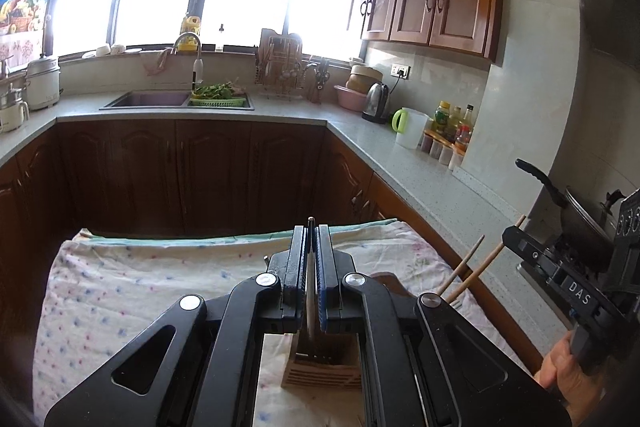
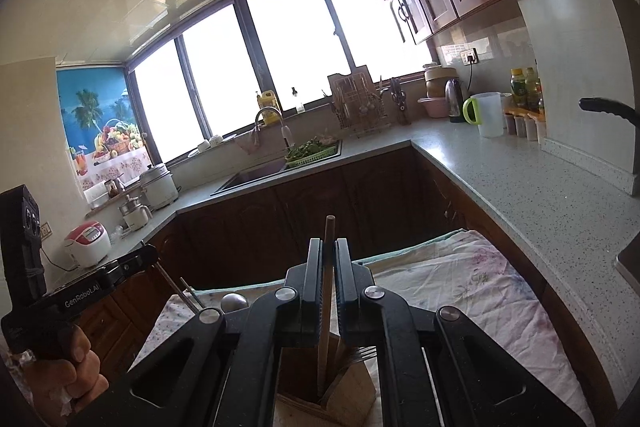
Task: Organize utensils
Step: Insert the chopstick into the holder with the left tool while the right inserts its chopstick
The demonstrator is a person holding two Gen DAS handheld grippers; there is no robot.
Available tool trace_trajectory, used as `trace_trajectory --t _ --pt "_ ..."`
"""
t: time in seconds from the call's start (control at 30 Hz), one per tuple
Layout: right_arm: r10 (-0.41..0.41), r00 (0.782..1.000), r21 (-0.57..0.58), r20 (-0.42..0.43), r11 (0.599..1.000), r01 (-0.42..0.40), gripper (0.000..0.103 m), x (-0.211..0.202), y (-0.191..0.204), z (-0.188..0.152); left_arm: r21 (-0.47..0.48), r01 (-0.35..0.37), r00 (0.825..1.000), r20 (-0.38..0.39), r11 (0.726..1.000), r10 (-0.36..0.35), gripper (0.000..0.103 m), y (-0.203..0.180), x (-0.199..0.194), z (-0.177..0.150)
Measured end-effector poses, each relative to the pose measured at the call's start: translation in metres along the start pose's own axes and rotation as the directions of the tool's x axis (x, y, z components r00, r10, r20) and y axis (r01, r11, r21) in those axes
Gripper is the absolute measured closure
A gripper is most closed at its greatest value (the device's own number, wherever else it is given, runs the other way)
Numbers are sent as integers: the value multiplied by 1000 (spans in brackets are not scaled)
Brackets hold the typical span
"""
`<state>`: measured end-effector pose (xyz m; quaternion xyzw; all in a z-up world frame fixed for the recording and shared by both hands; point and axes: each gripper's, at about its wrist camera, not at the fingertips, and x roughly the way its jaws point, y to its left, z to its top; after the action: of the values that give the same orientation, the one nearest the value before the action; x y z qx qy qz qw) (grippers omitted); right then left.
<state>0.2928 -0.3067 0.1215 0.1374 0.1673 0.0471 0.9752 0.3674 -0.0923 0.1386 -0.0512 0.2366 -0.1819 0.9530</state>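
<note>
Between right claw [image 2: 328, 255] pads: chopstick [image 2: 329, 239], upright.

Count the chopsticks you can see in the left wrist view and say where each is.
2: two wooden chopsticks slanting side by side at right, running toward the right gripper. Their lower ends are hidden; others may be too.

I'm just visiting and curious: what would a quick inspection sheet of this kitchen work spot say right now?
Surface: floral cloth spread over the table.
Job's things: wooden utensil holder on the cloth, a fork standing in it.
Grippers: left gripper shut on a thin white-handled utensil; right gripper shut on wooden chopsticks over the holder.
Clutter: nothing seen on the cloth.
Cables: kettle cord to a wall socket.
Surroundings: sink, basket of greens, frying pan, bright windows.
</note>
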Motion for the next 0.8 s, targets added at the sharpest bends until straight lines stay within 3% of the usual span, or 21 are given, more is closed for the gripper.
trace_trajectory --t 0.33,0.8 --pt "-8 998 16 -68 1000 9 97 18 -11 -21 -71 -14 998 -65 997 9 98 21 18 -27" --pt "-10 997 19 -78 1000 11 97 19 -9 -20 -70 -23 997 -80 997 17 97 22 20 -26"
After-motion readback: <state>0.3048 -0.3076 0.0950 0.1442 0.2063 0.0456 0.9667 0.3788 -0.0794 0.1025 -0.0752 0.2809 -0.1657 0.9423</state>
